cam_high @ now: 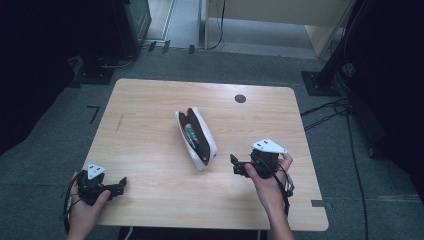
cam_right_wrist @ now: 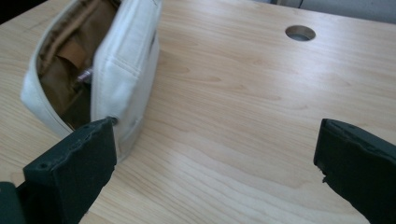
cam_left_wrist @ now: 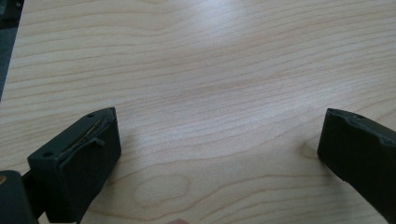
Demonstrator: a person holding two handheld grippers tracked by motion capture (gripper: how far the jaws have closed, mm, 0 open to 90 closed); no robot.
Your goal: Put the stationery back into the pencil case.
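Two grippers are spread wide and empty; the right gripper [cam_high: 235, 165] is judged approaching the open white fabric pouch [cam_high: 196, 137], the left gripper [cam_high: 120, 185] idle; a grasp of its wall is needed next.

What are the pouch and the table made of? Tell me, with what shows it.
Pouch: likely white fabric or canvas, matte; stitched seams and soft folded walls show in the right gripper view, with a brown lining.
Table: light wood or wood-look laminate; printed-looking grain with a faint sheen, so it could be either.
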